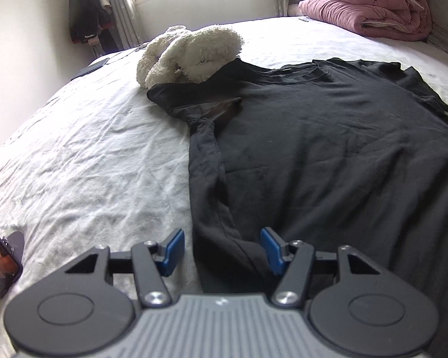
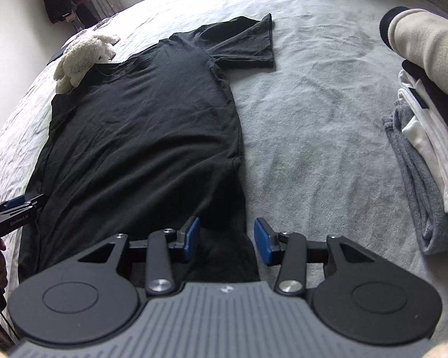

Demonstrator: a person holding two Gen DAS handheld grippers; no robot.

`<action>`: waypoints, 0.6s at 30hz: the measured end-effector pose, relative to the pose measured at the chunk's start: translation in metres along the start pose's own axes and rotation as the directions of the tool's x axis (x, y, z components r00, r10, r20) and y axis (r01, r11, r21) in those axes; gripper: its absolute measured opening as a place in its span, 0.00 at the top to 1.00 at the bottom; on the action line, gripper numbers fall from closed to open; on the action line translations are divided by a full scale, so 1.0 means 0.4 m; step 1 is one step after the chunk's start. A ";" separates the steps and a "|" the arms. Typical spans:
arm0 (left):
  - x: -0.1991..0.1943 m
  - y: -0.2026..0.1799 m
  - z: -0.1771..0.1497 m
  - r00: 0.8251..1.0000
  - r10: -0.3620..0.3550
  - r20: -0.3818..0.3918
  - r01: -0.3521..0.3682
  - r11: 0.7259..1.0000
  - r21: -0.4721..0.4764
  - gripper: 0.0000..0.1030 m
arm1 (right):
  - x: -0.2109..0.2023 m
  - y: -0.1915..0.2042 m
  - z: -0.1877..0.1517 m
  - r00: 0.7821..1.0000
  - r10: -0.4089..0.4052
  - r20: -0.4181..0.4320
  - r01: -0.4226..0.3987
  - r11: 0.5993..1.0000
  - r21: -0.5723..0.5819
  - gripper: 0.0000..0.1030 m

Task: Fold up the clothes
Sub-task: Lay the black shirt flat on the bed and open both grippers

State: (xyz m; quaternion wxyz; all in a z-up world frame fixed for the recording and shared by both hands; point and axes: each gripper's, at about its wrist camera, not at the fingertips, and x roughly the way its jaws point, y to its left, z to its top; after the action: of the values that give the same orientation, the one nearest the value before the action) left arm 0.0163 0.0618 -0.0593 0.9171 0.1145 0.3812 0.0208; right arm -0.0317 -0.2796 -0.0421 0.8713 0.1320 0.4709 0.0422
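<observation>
The black T-shirt's [image 1: 328,149] near hem is hidden behind both grippers; the folded clothes stack [image 2: 427,137] seems cut off at the right edge.

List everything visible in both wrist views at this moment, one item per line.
T-shirt: one, black, spread flat on the bed, one sleeve bunched.
Plush toy: one, cream, by the collar.
Bed sheet: one, pale, creased.
Folded clothes: one stack, grey, white, dark, bed's right edge.
Quilt: one, pink, far corner.
Phone: one, dark, left edge.
Hanging clothes: dark, by the window.
Left gripper: open over the hem.
Right gripper: open over the hem.
</observation>
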 end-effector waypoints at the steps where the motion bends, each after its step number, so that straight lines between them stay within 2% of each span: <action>1: -0.002 0.010 -0.005 1.000 0.006 -0.002 -0.006 1.000 0.004 0.43 | -0.005 -0.006 -0.005 1.000 -0.014 0.004 0.014 1.000 -0.003 0.56; 7: -0.017 0.105 -0.040 0.999 0.033 -0.012 -0.033 0.999 -0.011 0.42 | -0.028 -0.063 -0.026 1.000 -0.024 0.008 0.024 0.999 0.027 0.56; 13: -0.047 0.212 -0.079 0.999 0.008 -0.036 -0.011 0.996 -0.091 0.42 | -0.058 -0.100 -0.061 1.000 0.002 0.004 -0.002 0.999 0.037 0.56; 16: -0.067 0.247 -0.099 0.998 0.009 -0.060 -0.017 0.991 -0.135 0.42 | -0.072 -0.107 -0.077 1.000 0.003 0.000 -0.003 0.999 0.037 0.56; 18: -0.080 0.266 -0.116 0.996 0.035 -0.085 -0.048 0.988 -0.148 0.44 | -0.079 -0.108 -0.083 1.000 0.004 -0.003 -0.004 0.999 0.036 0.55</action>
State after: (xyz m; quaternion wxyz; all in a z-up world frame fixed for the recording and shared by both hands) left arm -0.0338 0.1703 -0.0447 0.9062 0.0521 0.4133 0.0733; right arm -0.0788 -0.3209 -0.0455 0.8678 0.1484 0.4728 0.0356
